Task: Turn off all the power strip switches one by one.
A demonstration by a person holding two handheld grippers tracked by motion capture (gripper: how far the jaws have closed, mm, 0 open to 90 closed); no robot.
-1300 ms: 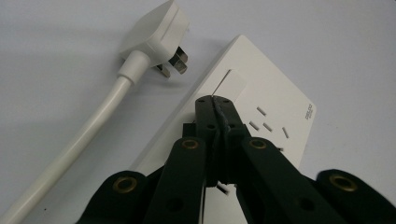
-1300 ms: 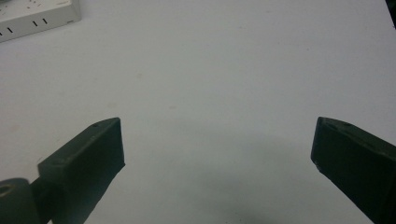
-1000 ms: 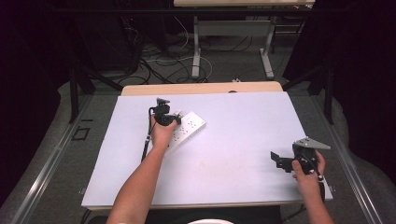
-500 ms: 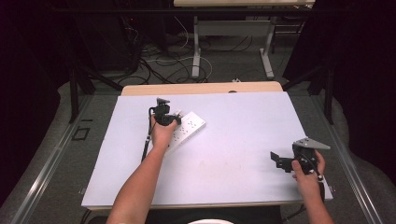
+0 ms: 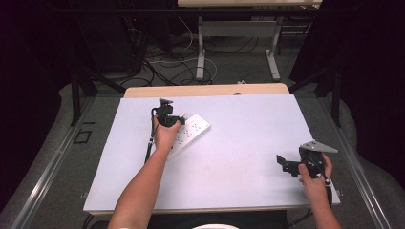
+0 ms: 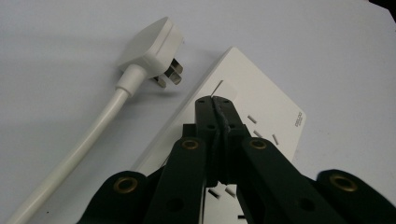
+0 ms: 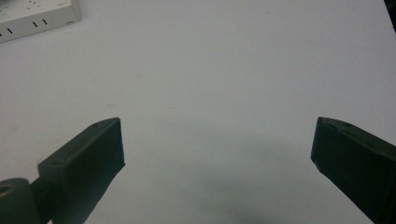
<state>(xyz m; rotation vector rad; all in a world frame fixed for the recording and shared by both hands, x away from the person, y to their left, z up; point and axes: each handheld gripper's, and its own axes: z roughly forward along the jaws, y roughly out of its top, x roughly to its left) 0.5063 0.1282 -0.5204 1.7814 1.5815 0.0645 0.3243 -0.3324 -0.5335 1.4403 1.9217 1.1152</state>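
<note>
Small grey brand mark on the power strip (image 6: 261,116), too fine for me to spell out

From my left gripper view I see it printed along the strip's white top face at the far corner, past the last pair of slots; it looks like a short word in capitals, but the letters blur, and I find nothing else written

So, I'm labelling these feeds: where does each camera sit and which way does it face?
High view: above the person's side, looking forward and down at the table; both forearms and tools show.
Left gripper view: rides the left tool, looking along its shut jaws at the power strip and plug.
Right gripper view: rides the right tool, looking between its open jaws across the table.
All three share the power strip.
</note>
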